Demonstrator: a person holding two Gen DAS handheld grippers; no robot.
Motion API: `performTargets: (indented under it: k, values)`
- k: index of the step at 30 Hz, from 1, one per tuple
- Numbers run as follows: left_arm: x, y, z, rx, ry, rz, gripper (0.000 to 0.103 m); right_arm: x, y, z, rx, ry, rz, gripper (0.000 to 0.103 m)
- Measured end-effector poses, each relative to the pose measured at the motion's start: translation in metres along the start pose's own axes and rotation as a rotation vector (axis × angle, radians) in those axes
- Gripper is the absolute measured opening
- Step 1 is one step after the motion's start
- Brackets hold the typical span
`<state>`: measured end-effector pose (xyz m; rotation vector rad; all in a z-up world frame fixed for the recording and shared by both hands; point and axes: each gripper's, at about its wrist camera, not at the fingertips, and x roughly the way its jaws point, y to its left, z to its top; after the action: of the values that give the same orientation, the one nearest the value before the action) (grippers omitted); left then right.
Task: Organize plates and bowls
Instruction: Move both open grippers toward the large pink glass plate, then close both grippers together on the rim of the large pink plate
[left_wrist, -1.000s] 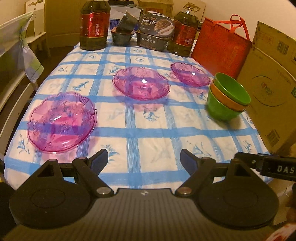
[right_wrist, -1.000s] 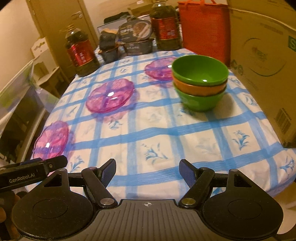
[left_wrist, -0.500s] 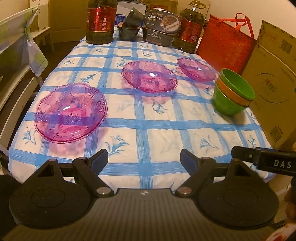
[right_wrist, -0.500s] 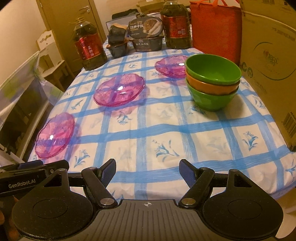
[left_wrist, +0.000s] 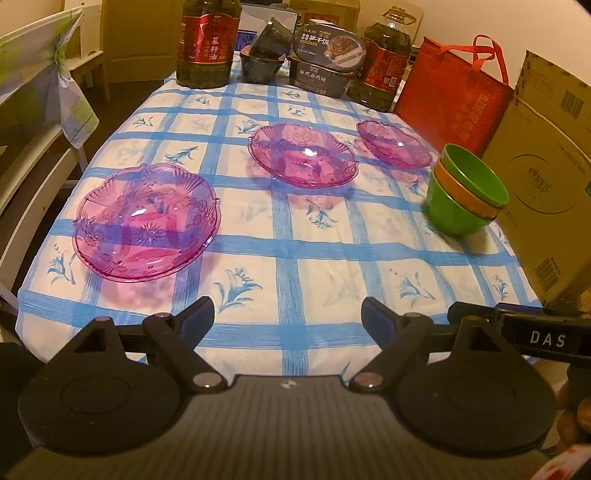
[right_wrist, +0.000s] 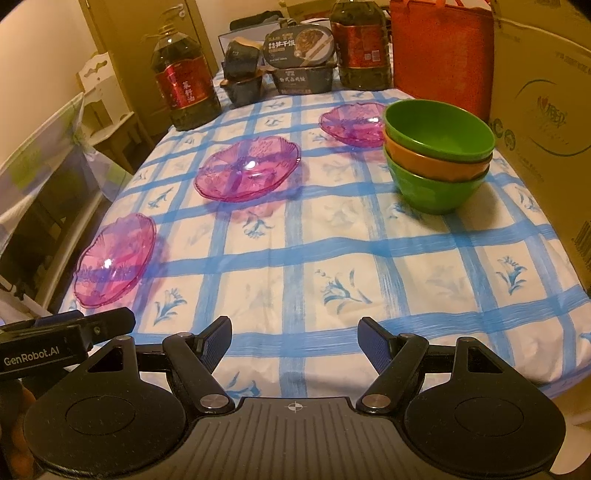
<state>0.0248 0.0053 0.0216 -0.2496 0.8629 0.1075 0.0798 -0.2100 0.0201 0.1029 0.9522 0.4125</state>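
The three pink plates (left_wrist: 146, 221) (left_wrist: 302, 159) (left_wrist: 393, 144) look like clear, shiny plastic with bumpy patterns. The stacked bowls (right_wrist: 437, 157) are smooth plastic with a soft shine. The counter (left_wrist: 295, 236) wears a cloth cover that looks matt and a bit wrinkly. At the upper right of the frame stands a dull brown paper box (left_wrist: 543, 173). The oil bottles (left_wrist: 208, 40) (left_wrist: 384, 62) are shiny, see-through plastic.
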Motion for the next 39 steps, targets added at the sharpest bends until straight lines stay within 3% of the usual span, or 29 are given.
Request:
performTargets:
  k: [22,39]
  values:
    - [-0.005,0.037,0.003,-0.050,-0.026,0.067,0.086,0.018,0.020,0.002,-0.035,0.017,0.035,0.075]
    - [0.002,0.128,0.024,-0.157,-0.059,0.192,0.085,0.067,0.087,0.020,-0.131,0.032,0.173,0.075]
